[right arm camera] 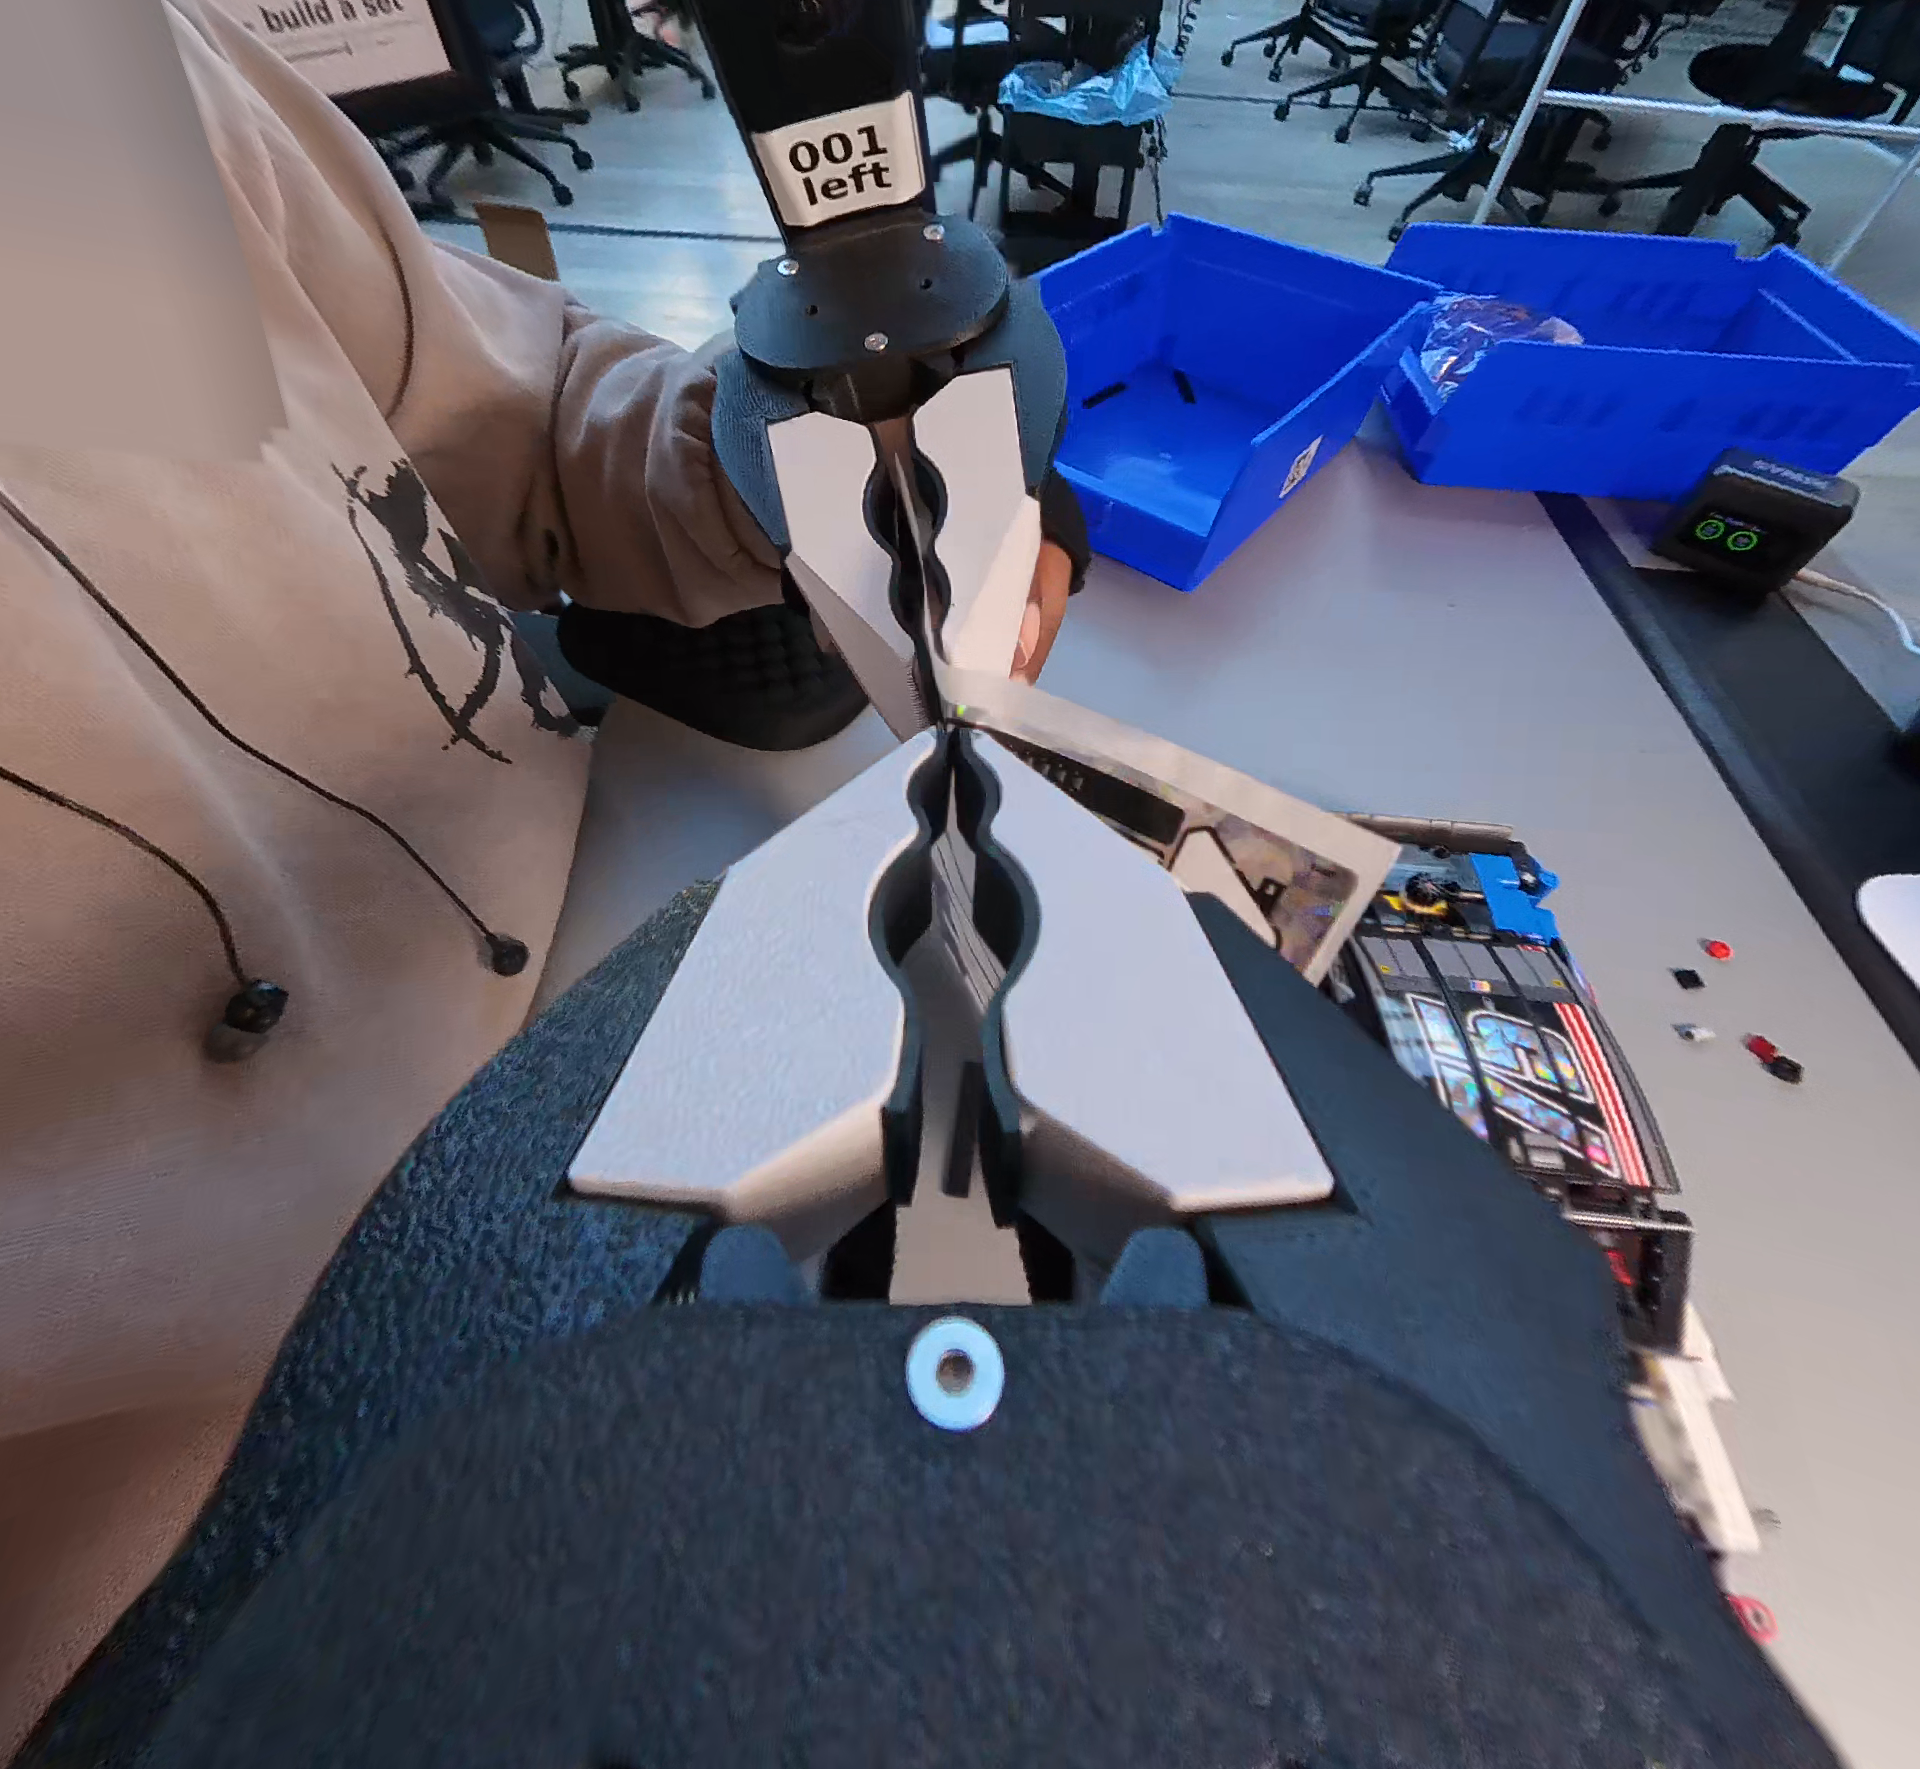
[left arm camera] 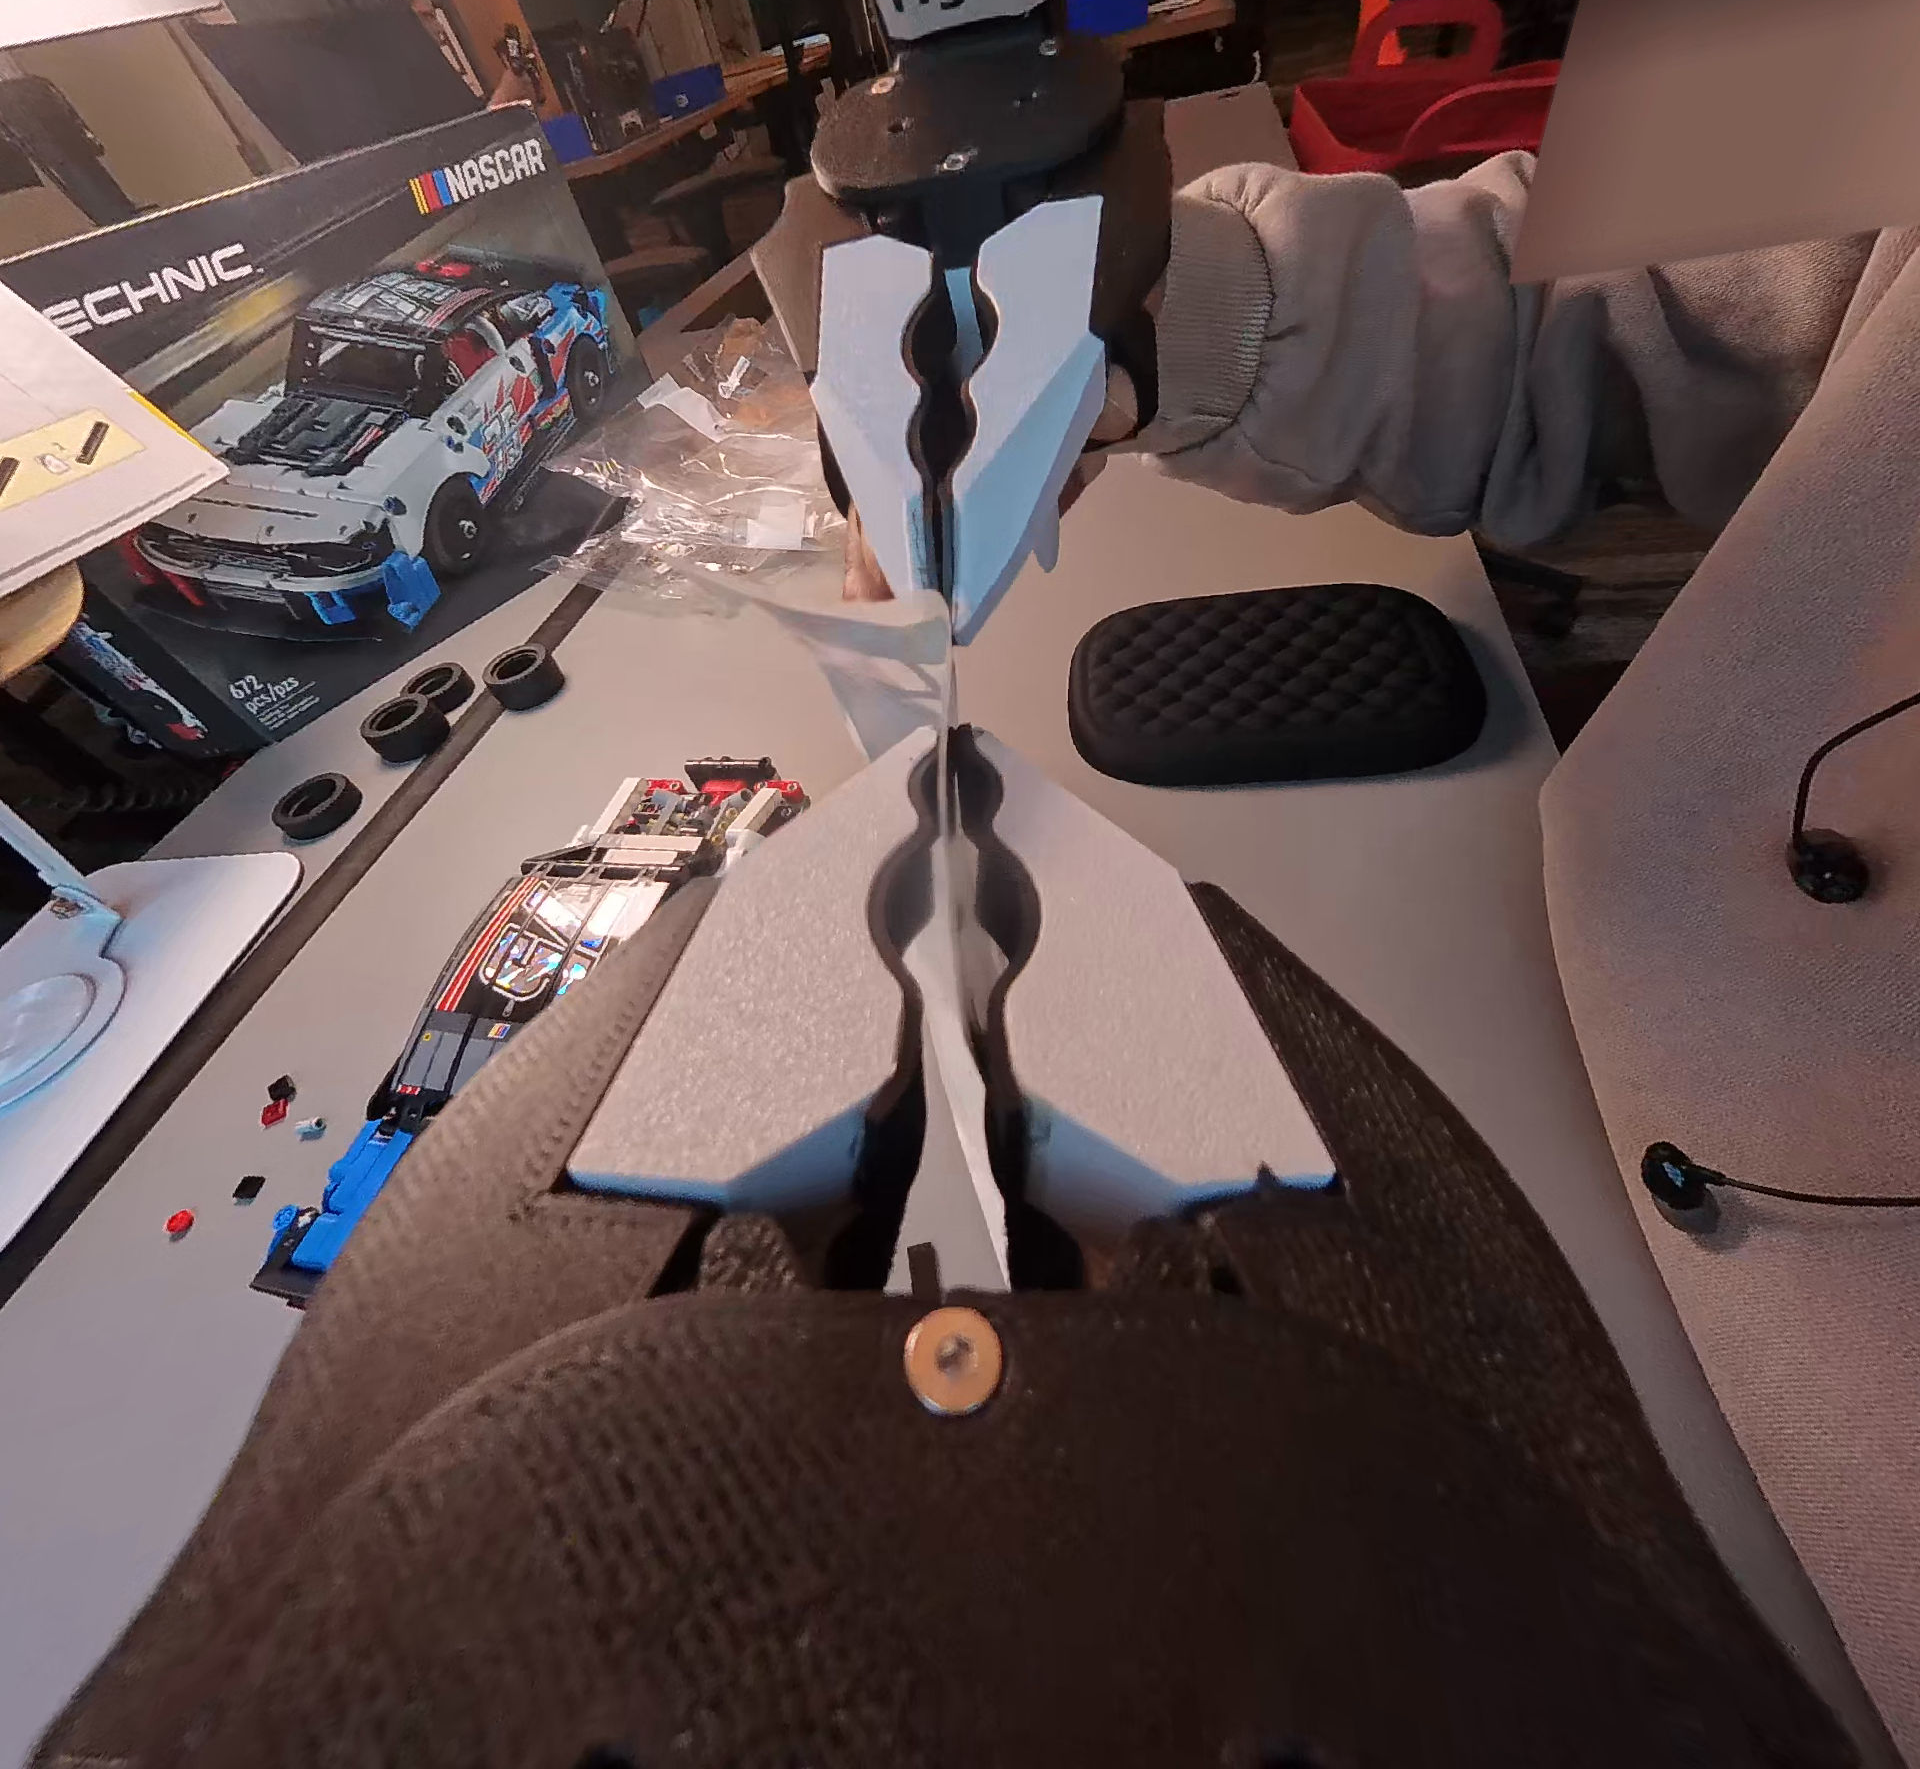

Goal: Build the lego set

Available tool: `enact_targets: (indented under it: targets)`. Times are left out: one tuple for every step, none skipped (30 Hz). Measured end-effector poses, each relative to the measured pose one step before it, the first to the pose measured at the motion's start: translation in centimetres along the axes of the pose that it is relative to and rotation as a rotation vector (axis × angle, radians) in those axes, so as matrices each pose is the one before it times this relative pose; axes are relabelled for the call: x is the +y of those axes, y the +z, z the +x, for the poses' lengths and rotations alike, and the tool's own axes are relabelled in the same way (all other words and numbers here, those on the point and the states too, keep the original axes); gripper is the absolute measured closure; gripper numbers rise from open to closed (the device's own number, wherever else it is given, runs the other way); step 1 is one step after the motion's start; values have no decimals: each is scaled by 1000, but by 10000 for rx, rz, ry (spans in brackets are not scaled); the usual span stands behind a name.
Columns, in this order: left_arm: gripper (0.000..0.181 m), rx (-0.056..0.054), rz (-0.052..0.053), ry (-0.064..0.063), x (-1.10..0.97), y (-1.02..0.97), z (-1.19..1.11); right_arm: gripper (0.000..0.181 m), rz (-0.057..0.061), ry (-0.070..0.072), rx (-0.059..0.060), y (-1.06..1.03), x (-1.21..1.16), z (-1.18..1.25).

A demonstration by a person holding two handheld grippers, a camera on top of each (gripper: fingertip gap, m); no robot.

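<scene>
Right wrist view: both grippers (right arm camera: 940, 732) (left arm camera: 948, 732) clamp, seemingly, one sticker sheet (right arm camera: 1195, 810)

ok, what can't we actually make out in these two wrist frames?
- Left wrist view: lego car right side, hidden by the left gripper.
- Right wrist view: sticker sheet print, blurred; its pinched edge sits inside the right gripper.
- Loose small parts: too small to identify.
- Far blue bin contents: unclear.
</scene>
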State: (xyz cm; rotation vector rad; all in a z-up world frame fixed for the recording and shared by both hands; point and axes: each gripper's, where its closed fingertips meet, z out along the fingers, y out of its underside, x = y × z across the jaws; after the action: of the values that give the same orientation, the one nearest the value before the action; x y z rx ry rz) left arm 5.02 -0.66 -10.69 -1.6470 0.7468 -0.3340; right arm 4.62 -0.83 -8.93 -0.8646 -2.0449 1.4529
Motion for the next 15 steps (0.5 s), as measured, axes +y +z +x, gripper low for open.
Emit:
enact_targets:
  targets:
    - [181, 0, 42, -51, -100, -76, -56, 181, 209, 245, -168, -242, -190, 19]
    - [181, 11, 44, -58, -101, -80, -44, 181, 195, 249, -89, -252, -169, 152]
    - [181, 12, 25, -47, -65, -63, -29, 181, 137, 161, -32, -217, -102, 170]
    - [181, -6, 8, -27, -39, -53, -58, 181, 108, 59, 0, -176, -88, 100]
    - [181, -8, 8, -13, -33, -47, -47, 181, 88, -1, 35, -122, -94, 40]
    - [181, 11, 21, -41, -46, -40, -36, 181, 47, -44, 35, -77, -85, -19]
    - [181, 30, 24, -68, -61, -43, -44, 181, 39, -56, 24, -74, -66, -46]
    - [181, 7, 32, -84, -77, -79, -113, 181, 54, -29, 13, -115, -97, -30]
    - [181, -10, 60, -129, -127, -140, -202, 181, 74, -12, 41, -165, -123, 49]
    - [181, 6, 94, -194, -196, -210, -261, 181, 108, -7, 57, -239, -161, 100]
    - [181, 28, 112, -246, -234, -280, -309, 181, 124, 17, 77, -337, -195, 166]
    - [181, 62, 51, -277, -135, -329, -342, 181, 171, 26, 103, -425, -262, 213]
    - [181, 37, -34, -328, -32, -412, -500, 181, 178, 39, 123, -515, -304, 277]
    - [181, 30, -71, -411, -15, -530, -661, 181, 164, 34, 121, -598, -313, 261]
    - [181, 50, -104, -451, -42, -663, -842, 181, 151, 15, 128, -629, -330, 222]
